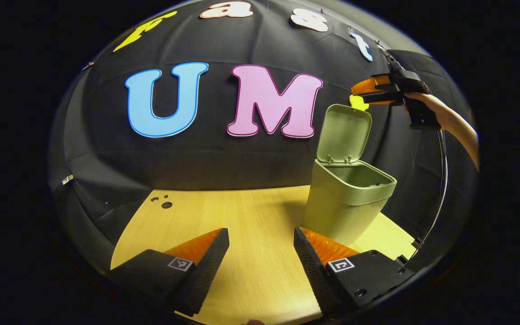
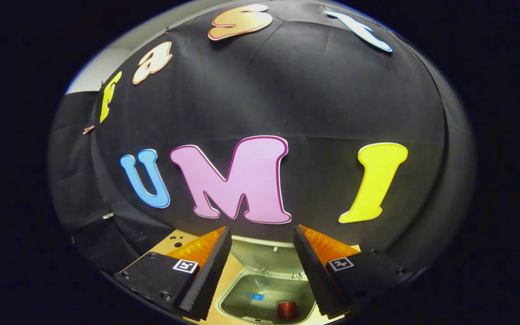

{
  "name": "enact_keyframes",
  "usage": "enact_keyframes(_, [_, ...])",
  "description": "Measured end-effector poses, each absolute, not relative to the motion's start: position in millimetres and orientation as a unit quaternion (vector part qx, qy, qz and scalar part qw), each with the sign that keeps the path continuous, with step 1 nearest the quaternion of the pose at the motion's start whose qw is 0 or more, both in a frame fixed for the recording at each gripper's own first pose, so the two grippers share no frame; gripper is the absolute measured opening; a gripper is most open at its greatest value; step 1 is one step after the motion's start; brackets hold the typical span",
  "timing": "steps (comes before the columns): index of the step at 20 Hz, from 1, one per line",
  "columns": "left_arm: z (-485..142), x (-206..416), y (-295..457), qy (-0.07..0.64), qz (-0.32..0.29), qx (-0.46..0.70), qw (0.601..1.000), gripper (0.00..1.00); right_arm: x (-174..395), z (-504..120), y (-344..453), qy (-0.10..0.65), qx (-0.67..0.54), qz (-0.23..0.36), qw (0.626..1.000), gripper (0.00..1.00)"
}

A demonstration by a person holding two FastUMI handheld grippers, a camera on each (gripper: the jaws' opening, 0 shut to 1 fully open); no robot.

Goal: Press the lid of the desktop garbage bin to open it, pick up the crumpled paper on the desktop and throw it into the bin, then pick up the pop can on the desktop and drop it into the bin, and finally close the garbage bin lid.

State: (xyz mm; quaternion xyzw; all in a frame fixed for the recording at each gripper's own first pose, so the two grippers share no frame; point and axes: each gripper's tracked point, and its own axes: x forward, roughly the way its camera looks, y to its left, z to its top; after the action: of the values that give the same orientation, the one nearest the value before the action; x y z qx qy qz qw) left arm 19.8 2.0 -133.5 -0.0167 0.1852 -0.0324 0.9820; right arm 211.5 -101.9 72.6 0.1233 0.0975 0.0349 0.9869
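The green garbage bin (image 1: 348,198) stands on the wooden desktop (image 1: 242,225) with its lid (image 1: 343,133) swung up and standing upright. My left gripper (image 1: 261,246) hovers low over the desktop to the bin's left, open and empty. My right gripper (image 1: 368,92) hangs above and behind the raised lid, held by a hand. In the right gripper view that gripper (image 2: 262,253) is open and empty above the bin's mouth (image 2: 266,295). Down inside the bin lies the red pop can (image 2: 287,309).
The desktop has a few small holes (image 1: 166,204) near its far left corner. A cable (image 1: 440,180) hangs down from the right gripper along the bin's right side. The black cloth wall stands close behind the bin.
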Motion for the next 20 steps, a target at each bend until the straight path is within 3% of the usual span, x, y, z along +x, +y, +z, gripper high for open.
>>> enact_keyframes(7, [-133,11,8,0.184,-0.026,-0.018,0.982,0.93,236,39,-108,0.157,0.121,0.022,0.98,0.9])
enact_keyframes(20, [-140,6,-5,0.189,-0.04,-0.022,0.981,0.93,158,-12,-78,0.287,0.133,0.099,0.944,0.93])
